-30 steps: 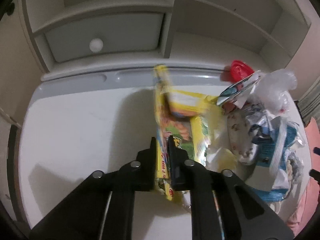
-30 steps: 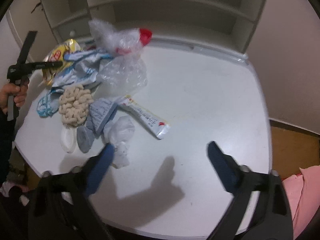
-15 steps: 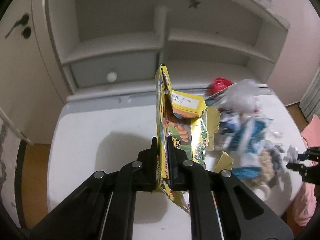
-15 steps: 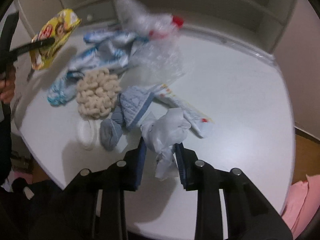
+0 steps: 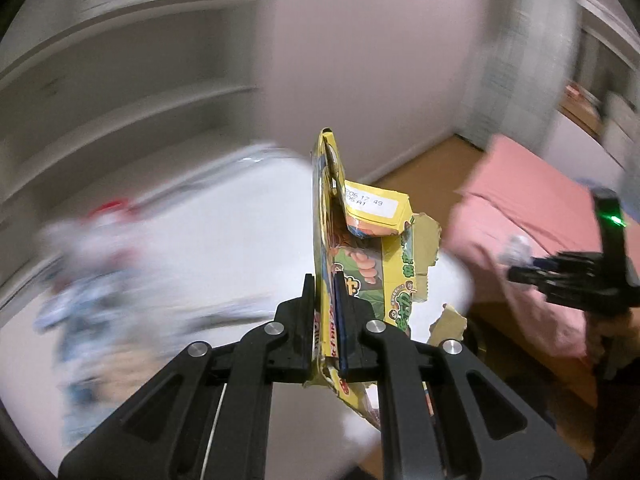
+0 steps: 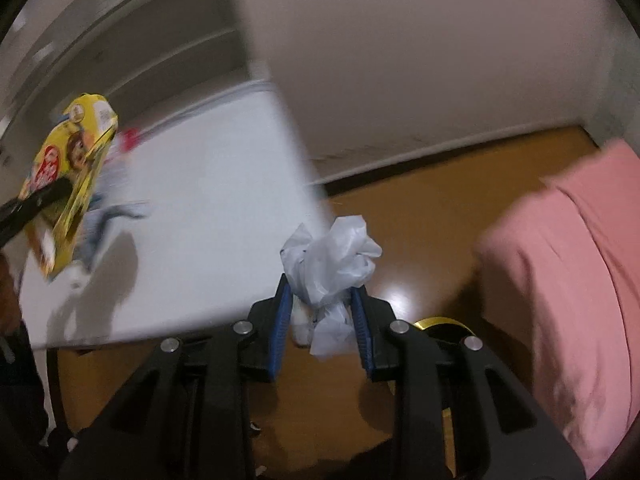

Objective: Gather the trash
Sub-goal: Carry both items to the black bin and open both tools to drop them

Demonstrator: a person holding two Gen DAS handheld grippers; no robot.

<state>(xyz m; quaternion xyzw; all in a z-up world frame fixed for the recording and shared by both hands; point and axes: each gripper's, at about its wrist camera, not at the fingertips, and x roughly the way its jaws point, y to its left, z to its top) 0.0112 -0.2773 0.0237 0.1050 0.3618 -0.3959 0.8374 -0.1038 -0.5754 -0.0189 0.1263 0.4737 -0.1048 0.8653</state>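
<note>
White date sticker (image 5: 374, 205) on the torn top flap of the yellow snack box (image 5: 362, 264) is reading "06 17 49", with "05 A1" beneath; first characters partly hidden. Green lettering down the box's side is showing, too small to read. Nothing else legible.

Both tools are built of matte black plastic. On the left gripper (image 5: 325, 320), two angular linkage arms with triangular cut-outs are joined by four round silver screws, and thin black fingers (image 5: 307, 312) are seen. On the right gripper (image 6: 322, 312), the same black arms and silver screws are seen, with ribbed blue pads (image 6: 280, 320). A green light is shown on its body in the left wrist view.
</note>
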